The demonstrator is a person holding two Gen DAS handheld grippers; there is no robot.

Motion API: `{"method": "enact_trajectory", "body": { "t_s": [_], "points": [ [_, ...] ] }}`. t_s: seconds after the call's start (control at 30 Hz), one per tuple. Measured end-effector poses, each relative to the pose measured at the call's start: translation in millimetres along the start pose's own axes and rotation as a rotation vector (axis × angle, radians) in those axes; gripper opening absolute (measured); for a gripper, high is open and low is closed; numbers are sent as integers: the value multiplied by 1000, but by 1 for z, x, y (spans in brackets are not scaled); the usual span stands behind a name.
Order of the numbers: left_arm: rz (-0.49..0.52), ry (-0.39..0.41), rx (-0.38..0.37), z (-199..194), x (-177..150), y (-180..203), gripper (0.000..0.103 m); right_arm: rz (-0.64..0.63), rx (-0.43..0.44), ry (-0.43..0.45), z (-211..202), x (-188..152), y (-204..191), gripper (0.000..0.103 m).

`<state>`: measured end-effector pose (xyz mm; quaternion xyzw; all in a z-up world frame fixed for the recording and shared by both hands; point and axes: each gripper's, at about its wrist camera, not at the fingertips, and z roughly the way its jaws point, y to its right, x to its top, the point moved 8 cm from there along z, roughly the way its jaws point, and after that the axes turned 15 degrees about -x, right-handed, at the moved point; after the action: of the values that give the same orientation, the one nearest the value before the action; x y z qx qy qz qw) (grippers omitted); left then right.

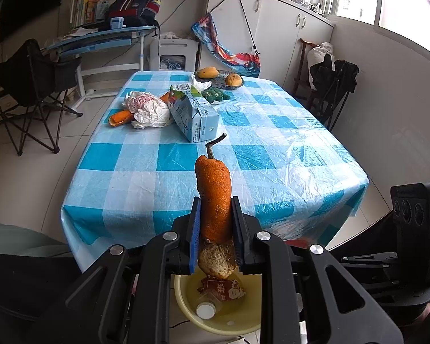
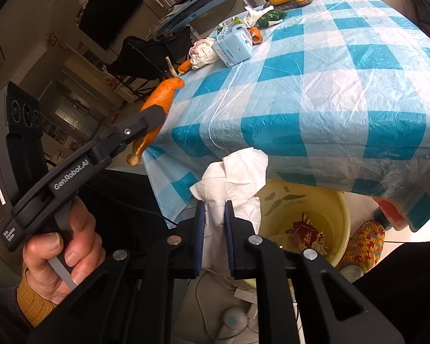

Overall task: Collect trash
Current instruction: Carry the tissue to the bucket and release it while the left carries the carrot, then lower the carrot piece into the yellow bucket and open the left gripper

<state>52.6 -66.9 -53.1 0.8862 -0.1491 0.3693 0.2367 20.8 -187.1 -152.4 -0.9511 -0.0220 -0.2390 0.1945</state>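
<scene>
My left gripper (image 1: 216, 215) is shut on an orange peel with a stem (image 1: 213, 192), held off the table's near edge above a yellow bin (image 1: 186, 295) that holds a red wrapper and a bottle. From the right wrist view the left gripper (image 2: 153, 114) and its peel (image 2: 160, 97) hang left of the table. My right gripper (image 2: 215, 218) is shut on a crumpled white tissue (image 2: 232, 177), held beside the yellow bin (image 2: 324, 203). On the table lie a blue milk carton (image 1: 193, 114), a white plastic bag (image 1: 147, 109) and another orange peel (image 1: 120, 117).
The table has a blue-and-white checked cloth (image 1: 272, 149). A fruit plate with a mango (image 1: 207, 72) and green peppers (image 1: 215, 95) sit at its far end. Folding chairs stand left (image 1: 34, 86) and right (image 1: 332, 86). A colourful slipper (image 2: 364, 240) lies by the bin.
</scene>
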Motion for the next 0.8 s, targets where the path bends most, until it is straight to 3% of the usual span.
{"method": "enact_trajectory", "body": {
  "t_s": [0.43, 0.5, 0.63, 0.8],
  "points": [
    [23, -12, -2, -3, -6, 8, 19, -2, -52, -30, 8, -6, 6, 31],
    [25, -14, -1, -3, -7, 8, 19, -11, -50, -63, 13, -11, 5, 44],
    [27, -20, -1, -2, -8, 9, 19, -51, -98, -78, 18, -15, 3, 45],
    [31, -30, -2, -1, -9, 9, 19, -11, -116, -47, 13, -9, 13, 48]
  ]
}}
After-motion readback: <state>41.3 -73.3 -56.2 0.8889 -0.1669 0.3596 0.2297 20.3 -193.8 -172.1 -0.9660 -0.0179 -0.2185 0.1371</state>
